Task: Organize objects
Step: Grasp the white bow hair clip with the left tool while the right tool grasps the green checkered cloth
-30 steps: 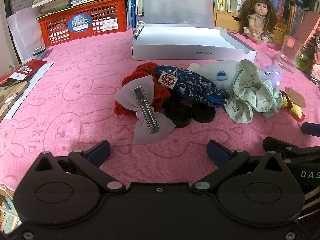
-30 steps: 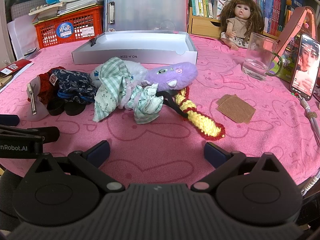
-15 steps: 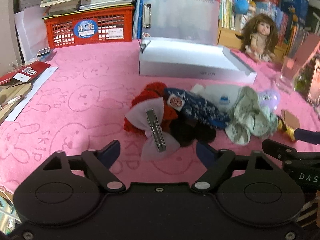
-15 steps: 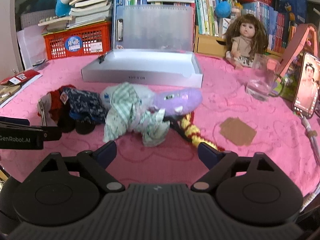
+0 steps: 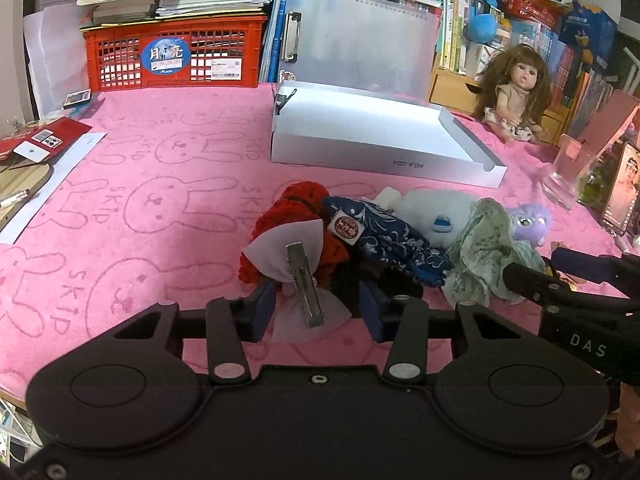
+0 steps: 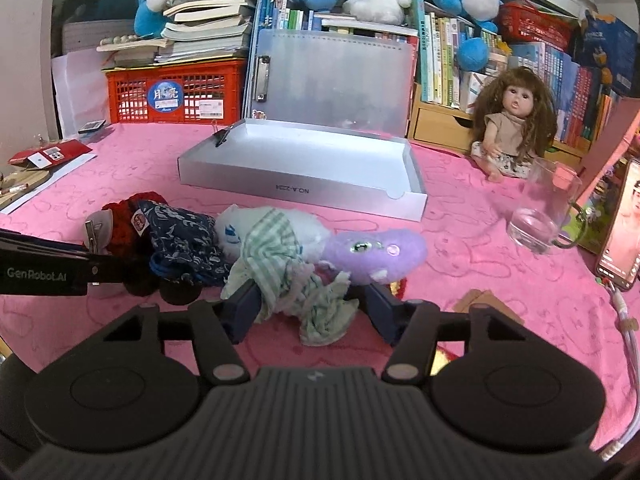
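Observation:
A pile lies on the pink cloth. In it are a lavender bow hair clip, a red knitted piece, a navy patterned pouch, a white plush, a green checked cloth and a purple plush. My left gripper is closing, with the bow's lower lobe between its fingers; the pads do not visibly press it. My right gripper is closing too, and the checked cloth's near folds lie between its fingers, not clamped. A shallow white box stands open behind the pile.
A red crate with books on top stands back left. A doll sits back right. A glass mug, a phone and a cardboard piece lie at the right, and papers at the left edge.
Both grippers have come in closer to the pile and their jaws have narrowed. The bow now sits between the left fingers and the checked cloth between the right ones.

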